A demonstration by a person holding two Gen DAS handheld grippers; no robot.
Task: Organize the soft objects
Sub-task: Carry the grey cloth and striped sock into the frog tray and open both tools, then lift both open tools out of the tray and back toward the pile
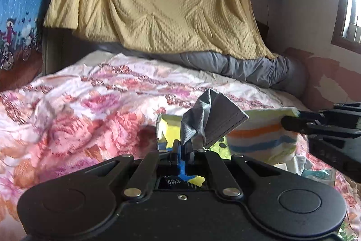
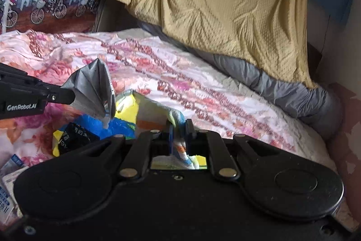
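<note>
The left gripper [image 1: 187, 146] points forward and slightly downward, its 2 fingers [image 1: 174, 146] drawn together at 12 o'clock from its black housing and pinching the lower corner of a grey cloth [image 1: 212, 119], which stands up above the tips. The right gripper [image 2: 179, 128] points the same way, equally tilted, its fingers [image 2: 189, 128] clamped on the edge of a striped cloth [image 2: 176, 119] that hangs down between them. In the left wrist view the right gripper reaches in from 3 o'clock; in the right wrist view the left one enters from 9 o'clock. The 2 grippers sit side by side, near each other but apart.
</note>
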